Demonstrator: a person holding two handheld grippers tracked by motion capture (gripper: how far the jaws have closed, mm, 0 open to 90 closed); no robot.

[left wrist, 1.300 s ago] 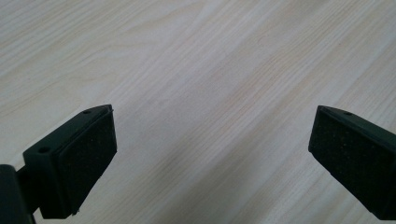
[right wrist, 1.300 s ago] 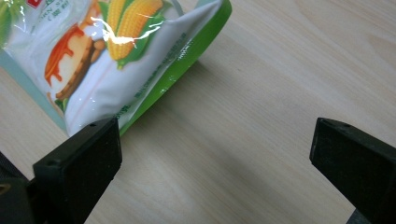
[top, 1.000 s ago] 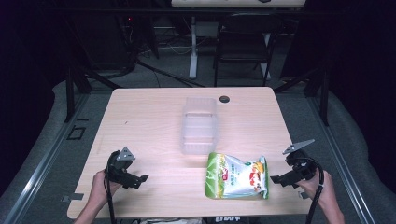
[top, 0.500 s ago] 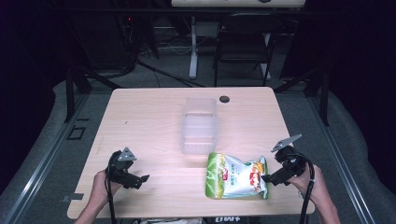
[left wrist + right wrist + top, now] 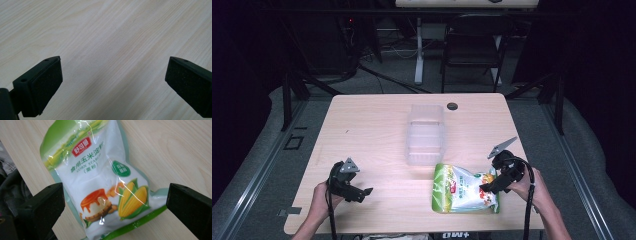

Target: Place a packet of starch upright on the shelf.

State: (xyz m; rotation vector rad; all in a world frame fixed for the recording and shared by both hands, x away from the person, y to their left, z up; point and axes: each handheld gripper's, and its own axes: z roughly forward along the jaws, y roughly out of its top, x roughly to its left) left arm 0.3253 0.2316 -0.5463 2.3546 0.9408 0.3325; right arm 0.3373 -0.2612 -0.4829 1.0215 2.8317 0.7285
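A green and white corn starch pouch (image 5: 463,189) lies flat near the table's front right; it also fills the right gripper view (image 5: 100,182). My right gripper (image 5: 491,185) hovers open at the pouch's right end, its jaws wide on either side of the pouch's lower part, touching nothing. A clear plastic box (image 5: 426,134) stands at the table's middle. My left gripper (image 5: 358,192) rests open near the front left, over bare wood (image 5: 112,50), with nothing between its pads (image 5: 47,82).
A small dark round disc (image 5: 452,106) sits at the table's far edge. A chair (image 5: 472,45) and a white desk leg (image 5: 418,50) stand beyond the table. The table's front edge (image 5: 412,231) runs just below both hands.
My right gripper has moved left and forward from off the table's right side to the pouch's right end. The left gripper has stayed put.
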